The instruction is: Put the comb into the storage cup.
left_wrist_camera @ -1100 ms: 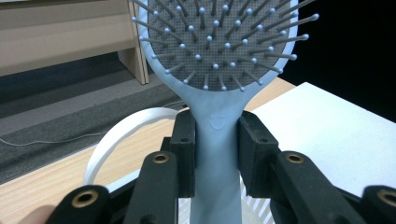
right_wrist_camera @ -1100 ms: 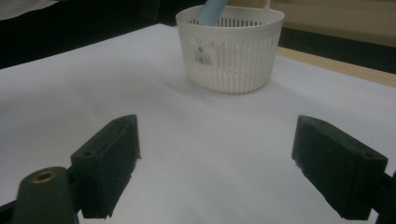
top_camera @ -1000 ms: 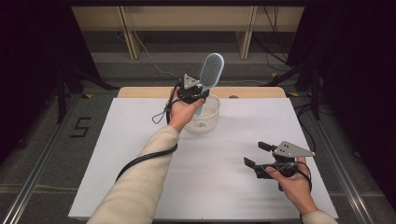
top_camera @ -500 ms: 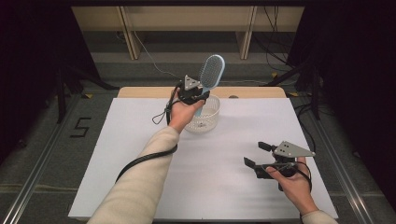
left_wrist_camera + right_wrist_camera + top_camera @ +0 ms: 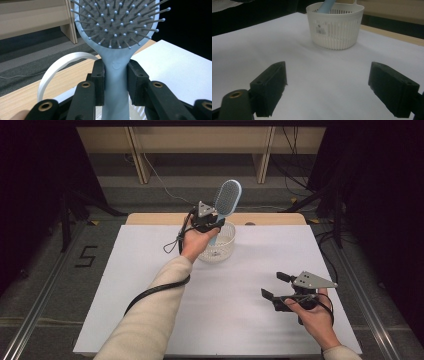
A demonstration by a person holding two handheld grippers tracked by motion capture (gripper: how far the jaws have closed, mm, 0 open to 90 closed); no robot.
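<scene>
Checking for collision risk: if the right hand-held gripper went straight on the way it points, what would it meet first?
Probably the white slotted basket: it stands ahead between the open jaws of the right hand-held gripper, across bare white table cover.

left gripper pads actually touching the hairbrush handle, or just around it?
Touching. In the left gripper view both black pads of the left gripper press flush against the sides of the blue hairbrush handle, with no gap on either side.
</scene>
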